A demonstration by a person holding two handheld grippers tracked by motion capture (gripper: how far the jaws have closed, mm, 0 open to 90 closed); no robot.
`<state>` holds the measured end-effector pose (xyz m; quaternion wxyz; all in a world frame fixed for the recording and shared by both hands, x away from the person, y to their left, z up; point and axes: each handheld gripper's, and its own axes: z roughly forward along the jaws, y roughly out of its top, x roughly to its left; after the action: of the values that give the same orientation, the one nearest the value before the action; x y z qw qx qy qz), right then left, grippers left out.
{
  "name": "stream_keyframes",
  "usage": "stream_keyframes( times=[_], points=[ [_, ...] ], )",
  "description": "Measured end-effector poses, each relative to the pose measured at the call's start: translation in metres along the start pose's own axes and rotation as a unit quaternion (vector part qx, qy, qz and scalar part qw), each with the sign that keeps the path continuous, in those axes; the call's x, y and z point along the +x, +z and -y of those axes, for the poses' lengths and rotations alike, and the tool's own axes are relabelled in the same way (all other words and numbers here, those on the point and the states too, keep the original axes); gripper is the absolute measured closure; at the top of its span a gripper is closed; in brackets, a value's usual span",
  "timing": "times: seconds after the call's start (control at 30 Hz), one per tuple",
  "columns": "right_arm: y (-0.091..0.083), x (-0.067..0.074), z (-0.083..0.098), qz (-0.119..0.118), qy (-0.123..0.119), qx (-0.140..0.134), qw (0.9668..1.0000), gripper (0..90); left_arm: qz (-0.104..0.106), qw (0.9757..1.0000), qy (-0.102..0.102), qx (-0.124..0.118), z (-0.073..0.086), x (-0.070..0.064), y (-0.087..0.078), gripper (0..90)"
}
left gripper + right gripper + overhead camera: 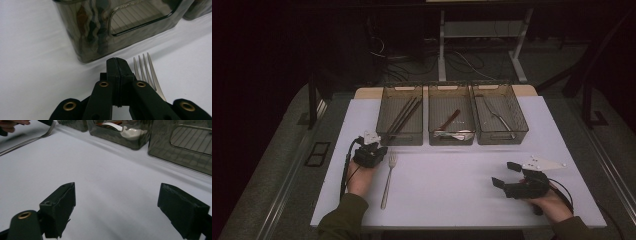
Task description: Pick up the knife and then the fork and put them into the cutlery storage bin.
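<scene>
My left gripper [117,65] has its fingers pressed together on nothing, just beside the fork [146,71] on the bench [452,195]; my right gripper [117,202] hovers wide open, empty.

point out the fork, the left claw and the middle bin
fork [387,180], high view, on its handle
left claw [117,65], left gripper view, on the shut tips
middle bin [451,141], high view, on its near wall
</scene>
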<state>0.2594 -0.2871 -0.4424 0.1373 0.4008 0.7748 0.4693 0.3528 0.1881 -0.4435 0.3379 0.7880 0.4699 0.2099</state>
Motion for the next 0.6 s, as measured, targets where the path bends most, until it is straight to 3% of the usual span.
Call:
stream_keyframes(
  times=[0.33,0.6],
  points=[
    [0.002,-0.001,0.001,-0.004,-0.004,0.004,1.0,14.4,0.038,0.9992,0.013,0.008,-0.01,-0.019,0.015,88.8],
    [0.002,-0.001,0.002,-0.003,-0.005,0.006,1.0,14.4,0.084,0.9951,0.049,0.021,-0.02,-0.05,0.026,88.8]
  ],
)
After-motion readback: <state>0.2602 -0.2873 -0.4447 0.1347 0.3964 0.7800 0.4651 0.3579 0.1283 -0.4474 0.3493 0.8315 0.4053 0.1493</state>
